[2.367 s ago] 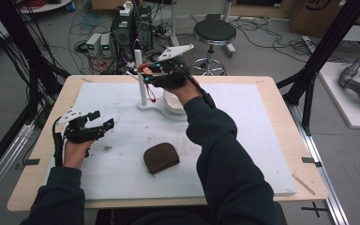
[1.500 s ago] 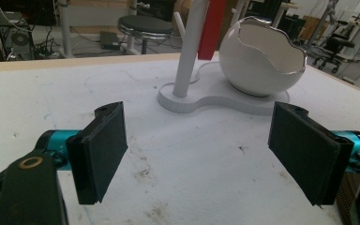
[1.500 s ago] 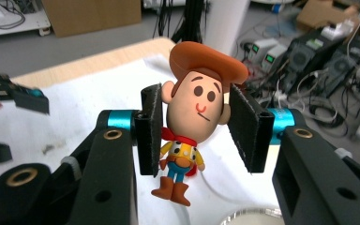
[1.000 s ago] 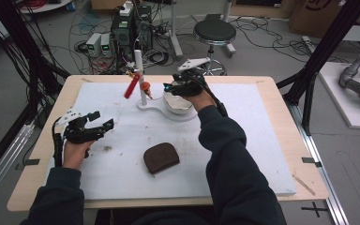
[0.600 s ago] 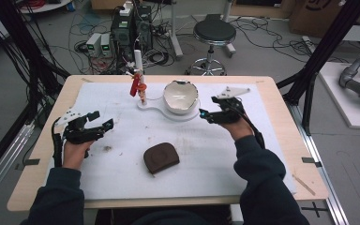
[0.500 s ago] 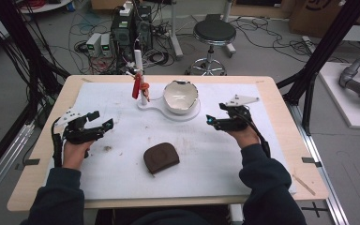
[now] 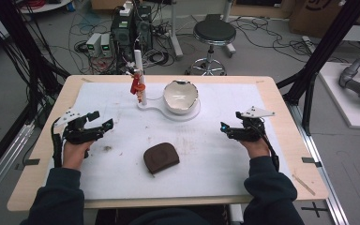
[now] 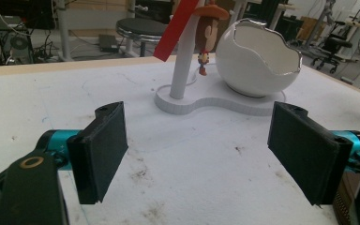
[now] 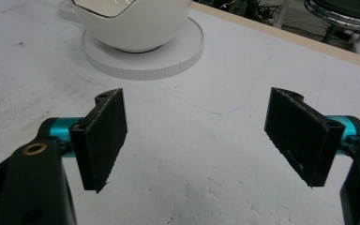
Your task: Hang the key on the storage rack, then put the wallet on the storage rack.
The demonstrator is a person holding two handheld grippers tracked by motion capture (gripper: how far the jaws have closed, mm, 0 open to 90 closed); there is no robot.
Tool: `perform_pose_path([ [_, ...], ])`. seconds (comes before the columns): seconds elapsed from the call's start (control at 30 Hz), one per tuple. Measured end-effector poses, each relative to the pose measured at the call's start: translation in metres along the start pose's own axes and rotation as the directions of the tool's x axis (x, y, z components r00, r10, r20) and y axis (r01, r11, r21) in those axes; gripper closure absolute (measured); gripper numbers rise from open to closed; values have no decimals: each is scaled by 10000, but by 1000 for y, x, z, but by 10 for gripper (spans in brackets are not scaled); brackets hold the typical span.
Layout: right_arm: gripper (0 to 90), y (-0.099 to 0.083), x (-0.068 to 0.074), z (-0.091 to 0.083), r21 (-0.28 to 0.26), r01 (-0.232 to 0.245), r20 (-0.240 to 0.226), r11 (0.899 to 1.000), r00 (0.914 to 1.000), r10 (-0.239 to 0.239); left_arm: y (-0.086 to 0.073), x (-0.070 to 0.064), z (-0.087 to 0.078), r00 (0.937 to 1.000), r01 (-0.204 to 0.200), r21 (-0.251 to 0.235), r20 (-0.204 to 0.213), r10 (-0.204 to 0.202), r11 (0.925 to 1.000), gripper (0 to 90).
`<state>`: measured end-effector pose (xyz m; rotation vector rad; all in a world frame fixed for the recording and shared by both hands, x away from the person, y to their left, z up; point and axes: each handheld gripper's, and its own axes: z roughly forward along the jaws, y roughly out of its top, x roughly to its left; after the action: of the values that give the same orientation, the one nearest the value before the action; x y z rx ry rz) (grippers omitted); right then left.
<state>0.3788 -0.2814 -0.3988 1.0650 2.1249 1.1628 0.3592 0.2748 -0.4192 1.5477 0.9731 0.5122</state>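
White mat [image 7: 215,154] on wooden table [image 7: 286,117]

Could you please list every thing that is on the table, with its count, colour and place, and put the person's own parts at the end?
table: one, light wood edge, under a white mat.
white mat: one, white with dirt marks, covering most of the table top.
stand: one, white, flat base with an upright post, far middle of the mat.
bowl: one, white, shaped like a broken eggshell, on the round end of the stand.
figurine: one, red and brown, hanging by the post.
pouch: one, dark brown, near middle of the mat.
stool: one, black seat, on the floor behind the table.
left gripper: one, black, jaws open, left side of the mat.
right gripper: one, black, jaws open, right side of the mat.
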Motion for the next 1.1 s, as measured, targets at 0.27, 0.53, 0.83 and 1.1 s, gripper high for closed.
perform_pose_path([
  [0.27, 217, -1, 0, -1, -38, -27, -6, 10000, 10000, 27, 0, 0, 1, 10000, 6, 41, -71, -6, 10000, 201],
  [0.53, 217, 0, 5, 3, 52, 113, -96, 9999, 9999, -112, -1, -1, 2, 9999, 59, 28, 122, -60, 10000, 201],
  [0.83, 218, -1, 21, 18, 275, 318, -1178, 9991, 9926, -284, -3, -15, 10, 9942, -271, 535, 1051, 214, 9982, 235],
  [1.1, 218, 0, 60, 37, 752, 851, -2909, 9935, 9549, -597, -5, -33, 25, 9836, -617, 976, 1751, 439, 9933, 238],
])
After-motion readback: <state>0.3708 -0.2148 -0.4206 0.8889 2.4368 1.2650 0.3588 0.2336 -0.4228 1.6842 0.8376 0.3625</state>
